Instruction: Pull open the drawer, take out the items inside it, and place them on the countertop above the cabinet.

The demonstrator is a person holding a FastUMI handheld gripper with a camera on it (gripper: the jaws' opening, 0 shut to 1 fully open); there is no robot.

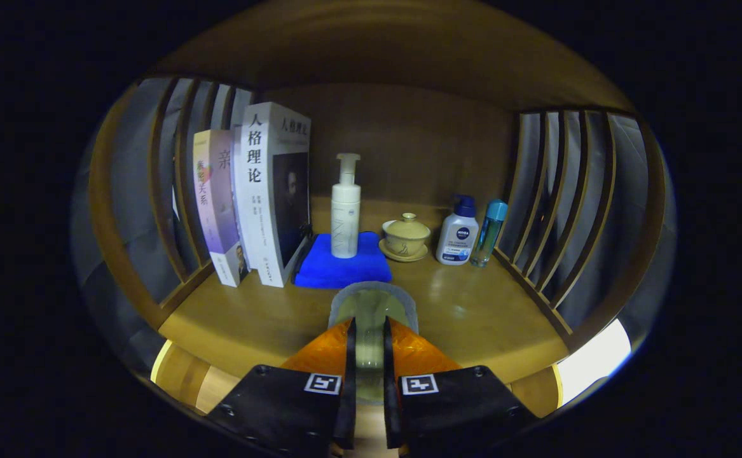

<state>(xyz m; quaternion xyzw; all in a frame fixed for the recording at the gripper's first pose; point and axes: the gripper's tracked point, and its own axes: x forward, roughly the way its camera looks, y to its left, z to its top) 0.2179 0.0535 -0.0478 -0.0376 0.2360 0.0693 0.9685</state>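
Jaws of the gripper (368, 346) stand nearly together, pinching a thin clear roll (372, 305) that stands up between them at lower centre. Its long axis looks upright, though blurred. Bare countertop (466, 312) lies directly ahead, before the blue cloth (320, 270) at centre.

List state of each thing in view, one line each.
tool: shut on a clear glass, over the countertop
books: upright
pump bottle: upright on blue cloth
lidded cup: lid on, on saucer
lotion bottle: upright
blue-capped bottle: capped, upright
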